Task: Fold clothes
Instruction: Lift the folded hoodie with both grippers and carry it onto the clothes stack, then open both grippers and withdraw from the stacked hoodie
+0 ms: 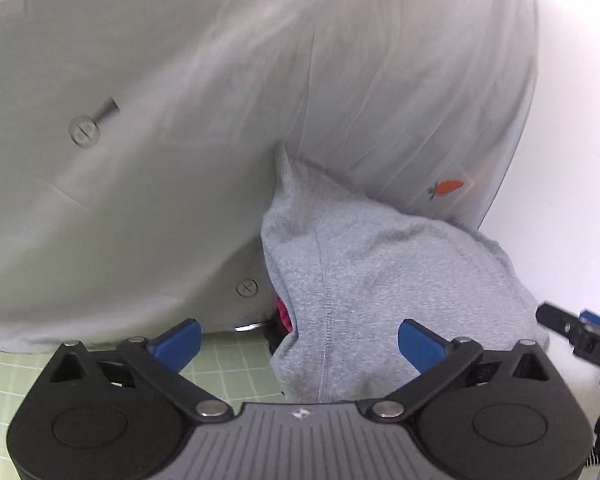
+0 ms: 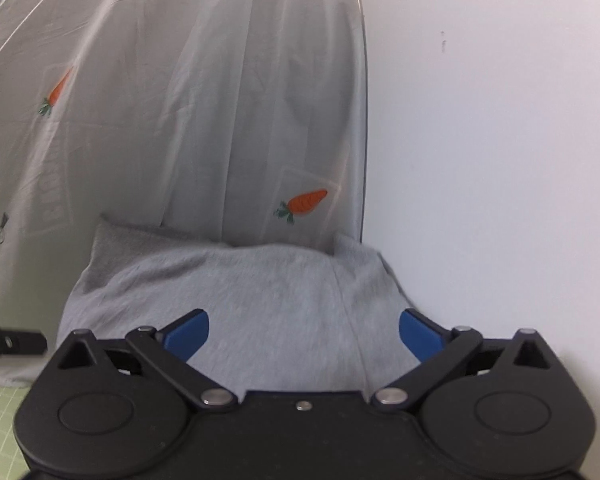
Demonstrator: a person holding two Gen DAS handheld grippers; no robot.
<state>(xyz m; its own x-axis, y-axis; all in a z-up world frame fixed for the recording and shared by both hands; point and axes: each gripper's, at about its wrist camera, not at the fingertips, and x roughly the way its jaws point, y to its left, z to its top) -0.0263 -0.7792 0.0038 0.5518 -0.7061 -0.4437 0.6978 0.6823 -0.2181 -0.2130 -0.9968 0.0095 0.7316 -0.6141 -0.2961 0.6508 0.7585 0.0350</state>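
A heathered grey garment (image 1: 380, 264) lies bunched in a folded heap, its stitched seam running toward the camera. It rests against a translucent plastic cover printed with carrots (image 1: 180, 120). My left gripper (image 1: 300, 338) is open, its blue pads wide apart on either side of the garment's near end, not pressing on it. In the right wrist view the same grey garment (image 2: 240, 280) spreads in front of my right gripper (image 2: 304, 326), also open with the cloth between and below its pads. Part of the right gripper (image 1: 580, 332) shows at the left view's right edge.
A green gridded cutting mat (image 1: 228, 368) lies under the left side. A plain white surface (image 2: 500, 160) stretches to the right of the plastic cover (image 2: 180, 120). Something pink (image 1: 284, 312) peeks from under the garment's left edge. The left gripper's black finger (image 2: 12, 342) juts in at far left.
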